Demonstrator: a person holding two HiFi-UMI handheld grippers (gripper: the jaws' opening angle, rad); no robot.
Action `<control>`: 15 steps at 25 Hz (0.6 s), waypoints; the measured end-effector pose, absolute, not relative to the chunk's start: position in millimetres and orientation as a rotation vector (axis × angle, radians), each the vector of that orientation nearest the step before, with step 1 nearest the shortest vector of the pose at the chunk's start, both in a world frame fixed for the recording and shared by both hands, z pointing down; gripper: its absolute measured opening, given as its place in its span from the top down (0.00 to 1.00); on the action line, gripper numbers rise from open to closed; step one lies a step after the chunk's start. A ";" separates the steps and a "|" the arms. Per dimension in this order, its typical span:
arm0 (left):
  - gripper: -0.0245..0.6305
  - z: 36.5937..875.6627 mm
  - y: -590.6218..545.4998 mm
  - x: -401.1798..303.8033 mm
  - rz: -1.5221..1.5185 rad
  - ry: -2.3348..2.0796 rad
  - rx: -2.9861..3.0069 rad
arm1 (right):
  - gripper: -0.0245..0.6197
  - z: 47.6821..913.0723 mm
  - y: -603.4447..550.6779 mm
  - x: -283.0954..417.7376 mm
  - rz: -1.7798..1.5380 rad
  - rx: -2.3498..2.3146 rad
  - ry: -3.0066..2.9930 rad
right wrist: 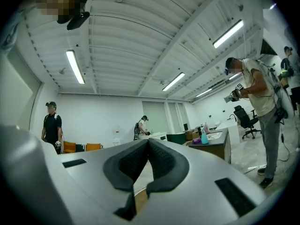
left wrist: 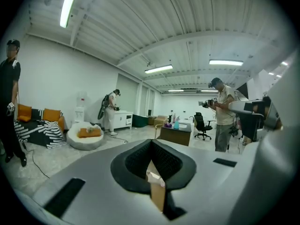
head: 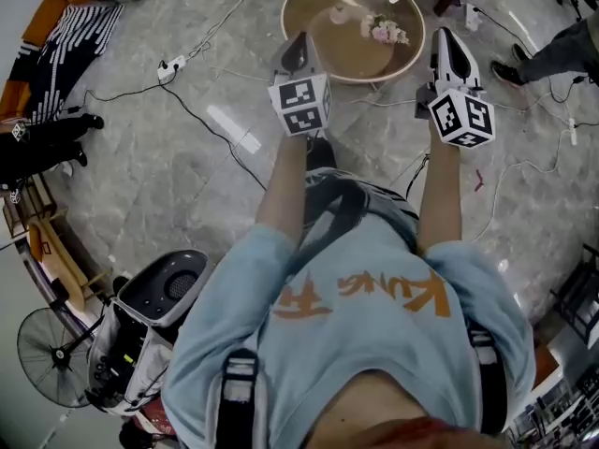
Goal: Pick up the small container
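The left claw (head: 298, 50) is shut and holds nothing. In front of it is the round brown wooden surface (head: 325, 52). The small pale container (head: 337, 14) sits near the middle of it, just beside a little bunch of pink flowers (head: 386, 31). The right claw (head: 447, 52) is shut and empty too. I think one claw should open wide first, go down slowly over the container, then squeeze gently.

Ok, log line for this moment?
left tool: shut, empty | right tool: shut, empty | small container: on round table, untouched
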State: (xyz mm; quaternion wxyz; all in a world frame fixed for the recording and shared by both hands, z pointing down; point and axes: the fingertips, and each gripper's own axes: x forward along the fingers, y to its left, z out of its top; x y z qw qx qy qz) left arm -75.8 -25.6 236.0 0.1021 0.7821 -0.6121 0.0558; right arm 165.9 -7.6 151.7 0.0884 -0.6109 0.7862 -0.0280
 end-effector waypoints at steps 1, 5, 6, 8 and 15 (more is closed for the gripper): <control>0.93 240.7 -41.2 -78.3 0.174 -1.800 2.302 | 0.94 155.2 -23.9 158.8 -0.091 -1.808 2.358; 0.93 260.1 -97.0 -92.1 0.210 -1.763 2.294 | 0.94 181.3 -90.5 128.7 -0.172 -1.802 2.408; 0.93 264.6 -110.7 -97.2 0.221 -1.760 2.293 | 0.94 186.7 -104.9 119.4 -0.184 -1.795 2.425; 0.93 273.5 -140.8 -107.2 0.246 -1.757 2.290 | 0.94 196.1 -134.6 101.0 -0.196 -1.775 2.462; 0.93 310.1 -223.7 -122.5 0.340 -1.685 2.281 | 0.94 236.0 -219.4 71.2 -0.275 -1.803 2.532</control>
